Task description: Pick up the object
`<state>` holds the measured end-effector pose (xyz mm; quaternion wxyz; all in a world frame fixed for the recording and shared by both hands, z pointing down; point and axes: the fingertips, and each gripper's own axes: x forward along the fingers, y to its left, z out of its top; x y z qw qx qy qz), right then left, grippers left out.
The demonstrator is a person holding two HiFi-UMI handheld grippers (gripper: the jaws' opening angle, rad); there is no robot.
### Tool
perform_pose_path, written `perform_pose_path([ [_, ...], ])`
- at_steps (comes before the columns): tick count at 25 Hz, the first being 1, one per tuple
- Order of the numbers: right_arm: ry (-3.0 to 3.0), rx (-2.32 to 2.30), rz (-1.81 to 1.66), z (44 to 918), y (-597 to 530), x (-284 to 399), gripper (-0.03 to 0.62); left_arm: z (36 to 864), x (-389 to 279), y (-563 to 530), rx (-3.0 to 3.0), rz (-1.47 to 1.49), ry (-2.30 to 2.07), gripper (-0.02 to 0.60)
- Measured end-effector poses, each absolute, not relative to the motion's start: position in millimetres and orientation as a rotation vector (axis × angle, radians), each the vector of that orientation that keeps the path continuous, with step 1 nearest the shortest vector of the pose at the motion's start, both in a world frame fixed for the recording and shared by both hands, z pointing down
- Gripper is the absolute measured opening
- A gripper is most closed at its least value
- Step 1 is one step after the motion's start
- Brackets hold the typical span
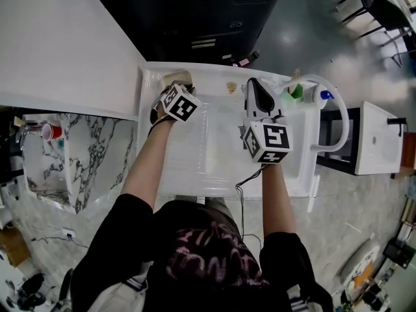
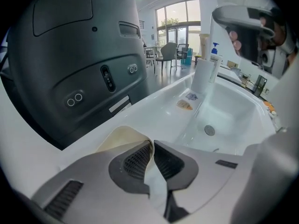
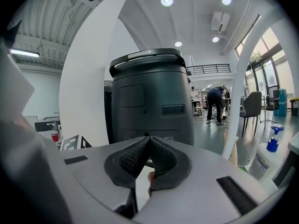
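Note:
A cream-coloured soft object [image 1: 176, 77] lies on the back left corner of the white sink's rim [image 1: 151, 83]. My left gripper [image 1: 177, 88] is down on it. In the left gripper view the jaws of the left gripper [image 2: 151, 144] stand almost together, pinching a thin edge of the cream object [image 2: 117, 135], which bulges out behind the left jaw. My right gripper [image 1: 255, 84] hangs above the basin's right half, away from the object. Seen in its own view, the right gripper [image 3: 149, 140] has its pads touching, with nothing between them.
A large black machine [image 2: 79, 55] stands right behind the sink. The basin [image 2: 229, 108] with its drain [image 2: 210, 130] lies to the right. A white faucet [image 1: 335, 112] and a blue-capped bottle [image 1: 325, 96] are at the right end. A red cup [image 1: 51, 132] sits on the marble counter at left.

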<state>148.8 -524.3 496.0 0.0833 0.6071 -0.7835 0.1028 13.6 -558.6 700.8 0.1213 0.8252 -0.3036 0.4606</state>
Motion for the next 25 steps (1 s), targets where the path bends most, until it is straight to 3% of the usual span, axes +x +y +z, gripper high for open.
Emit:
perform_pose_path([
  [10,-2.358,1.810,0.280,481.8,-514.3,143.6,0.015,650.6,11.5,-553.4,2.462,1.131,-1.017,0.040],
  [25,-2.420,1.800,0.175,430.2,-477.0,130.1,0.015,512.3,-9.5,-511.4,2.568,0.756,-1.318,0.038],
])
